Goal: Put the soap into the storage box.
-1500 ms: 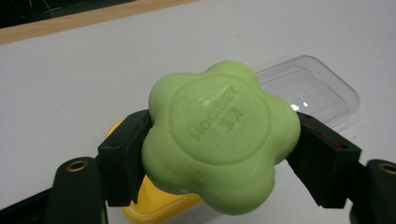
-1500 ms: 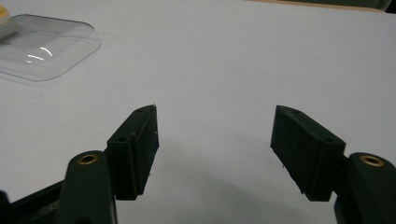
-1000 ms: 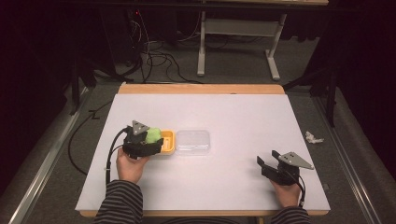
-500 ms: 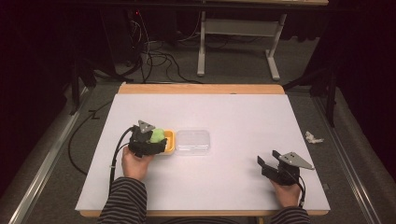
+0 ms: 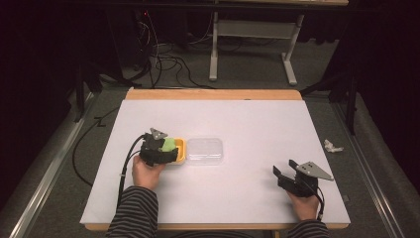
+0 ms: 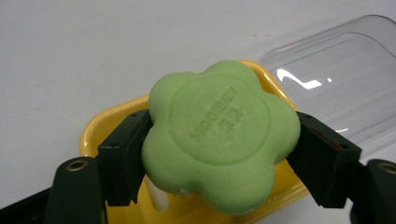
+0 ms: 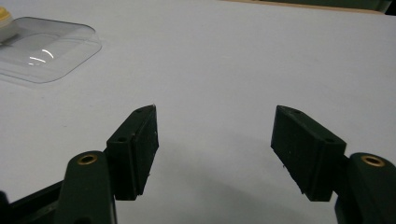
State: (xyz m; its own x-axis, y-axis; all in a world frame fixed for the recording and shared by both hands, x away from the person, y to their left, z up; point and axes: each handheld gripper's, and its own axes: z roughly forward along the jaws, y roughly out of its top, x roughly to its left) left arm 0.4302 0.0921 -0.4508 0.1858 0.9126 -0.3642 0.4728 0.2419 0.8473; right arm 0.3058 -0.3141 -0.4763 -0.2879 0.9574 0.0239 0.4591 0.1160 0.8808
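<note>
Item one, left gripper (image 6: 219,144): two black jaws closed on a green flower-shaped soap (image 6: 219,140), one pad against each side of the bar, the jaws set only as far apart as the soap is wide. The soap bears raised lettering on its upper face and is tilted, its lower edge down inside a yellow soap dish (image 6: 112,126); whether it touches the dish floor cannot be told. In the high view the left gripper (image 5: 166,148) sits at the left half of the table, the person's left hand (image 5: 144,171) behind it, a black cable trailing back past a striped sleeve (image 5: 133,208), with the soap (image 5: 169,145) over the dish (image 5: 180,151). Item two, clear plastic lid (image 5: 204,150): lies flat on the white table (image 5: 247,119), just beside the dish on its right side, apart from both grippers; it shows also in the left gripper view (image 6: 336,74) behind the dish and at the far upper left of the right gripper view (image 7: 44,49). Item three, right gripper (image 7: 215,144): jaws spread wide, nothing between them, bare white tabletop beneath. In the high view it (image 5: 285,174) is low at the right near corner of the table, held in the right hand (image 5: 304,206), well apart from the lid and dish. Item four, a small crumpled white scrap (image 5: 333,146) on the floor beyond the table's right edge.
</note>
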